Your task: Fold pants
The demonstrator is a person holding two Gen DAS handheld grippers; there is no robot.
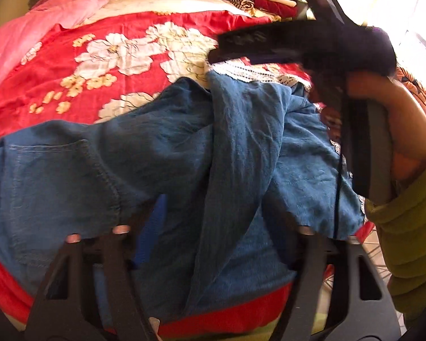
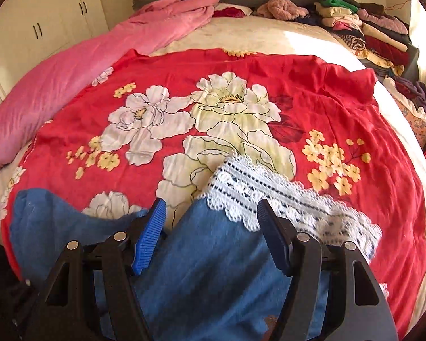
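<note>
no readable text, labels, brands or numbers appear anywhere in either view.

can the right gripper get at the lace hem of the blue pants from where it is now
Probably yes. The right gripper is open, its fingers straddling the blue pants, and the lace hem lies uncovered just ahead.

Both views are brightly lit by daylight. In the left wrist view, blown-out glare is seen at the upper right, and the dark tool there is smeared by motion blur. A sunlit patch [image 2: 306, 38] is cast on the bed in the right wrist view. Edges are bowed and darkly vignetted.
</note>
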